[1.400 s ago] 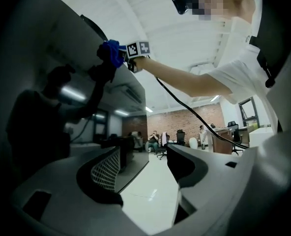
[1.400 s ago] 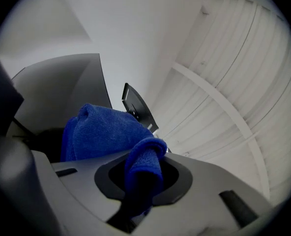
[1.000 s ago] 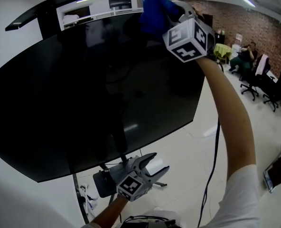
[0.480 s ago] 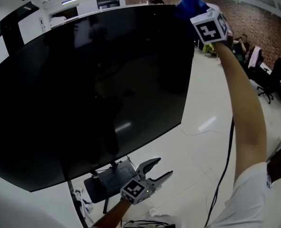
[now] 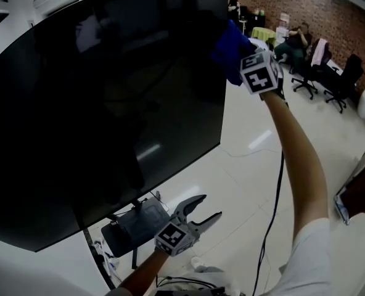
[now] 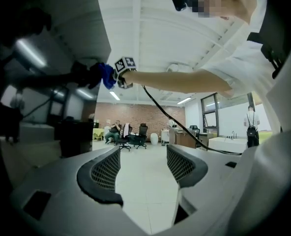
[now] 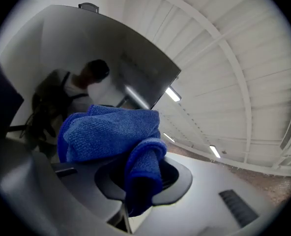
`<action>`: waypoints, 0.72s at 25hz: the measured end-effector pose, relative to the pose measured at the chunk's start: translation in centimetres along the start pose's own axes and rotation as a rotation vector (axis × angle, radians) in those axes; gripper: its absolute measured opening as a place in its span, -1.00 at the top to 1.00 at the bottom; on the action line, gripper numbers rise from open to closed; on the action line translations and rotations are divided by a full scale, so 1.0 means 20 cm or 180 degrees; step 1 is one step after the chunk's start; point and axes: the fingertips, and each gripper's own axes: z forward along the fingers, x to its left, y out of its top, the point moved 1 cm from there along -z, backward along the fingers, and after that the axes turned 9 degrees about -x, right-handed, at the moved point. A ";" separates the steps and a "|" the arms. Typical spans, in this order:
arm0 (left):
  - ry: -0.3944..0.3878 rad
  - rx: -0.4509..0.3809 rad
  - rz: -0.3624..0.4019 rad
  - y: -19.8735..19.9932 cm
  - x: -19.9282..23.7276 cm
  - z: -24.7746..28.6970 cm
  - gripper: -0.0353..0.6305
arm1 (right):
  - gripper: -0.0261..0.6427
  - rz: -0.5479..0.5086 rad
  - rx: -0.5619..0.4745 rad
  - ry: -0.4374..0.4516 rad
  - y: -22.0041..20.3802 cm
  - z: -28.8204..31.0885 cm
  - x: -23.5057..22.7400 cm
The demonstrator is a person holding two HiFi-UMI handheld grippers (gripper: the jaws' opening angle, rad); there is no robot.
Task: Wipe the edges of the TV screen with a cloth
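- Cloth (image 5: 230, 47) (blue, bunched) is being held at the TV screen's (image 5: 96, 91) right edge, clamped between the right gripper's (image 7: 141, 178) jaws.
- Left gripper (image 5: 210, 206) is being held low, jaws apart, grasping nothing.

The TV screen (image 5: 108, 103) is glossy black and mirrors the room. The cloth (image 7: 111, 132) is blue, nubby microfibre by the look. The left gripper (image 6: 143, 156) is matt grey plastic with mesh-textured pads (image 6: 106, 170). The floor (image 5: 256, 165) is shiny.
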 end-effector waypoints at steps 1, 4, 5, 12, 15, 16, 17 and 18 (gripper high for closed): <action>-0.0008 0.0009 -0.0003 -0.01 0.01 0.00 0.03 | 0.67 0.0058 0.0044 0.0053 -0.10 -0.02 0.09; -0.0014 0.0023 -0.0015 -0.05 0.02 0.00 0.03 | 0.67 0.0324 0.0234 0.0202 -0.42 -0.08 0.36; -0.0009 0.0024 -0.0016 -0.06 0.03 0.00 0.03 | 0.67 0.0429 0.0321 0.0249 -0.55 -0.11 0.45; 0.0187 0.0036 -0.0171 -0.19 0.08 -0.04 0.03 | 0.68 0.1275 0.1049 0.0560 -1.38 -0.27 1.06; 0.0291 0.0057 -0.0185 -0.25 0.11 -0.09 0.03 | 0.68 0.1351 0.1538 0.0636 -1.68 -0.37 1.27; 0.0327 0.0062 -0.0204 -0.25 0.11 -0.10 0.03 | 0.68 0.1324 0.1728 0.0667 -1.77 -0.41 1.34; 0.0368 0.0069 -0.0237 -0.24 0.11 -0.11 0.03 | 0.68 0.1299 0.1890 0.0679 -1.86 -0.45 1.39; 0.0412 0.0078 -0.0266 -0.25 0.11 -0.12 0.03 | 0.68 0.1302 0.1996 0.0660 -1.93 -0.49 1.44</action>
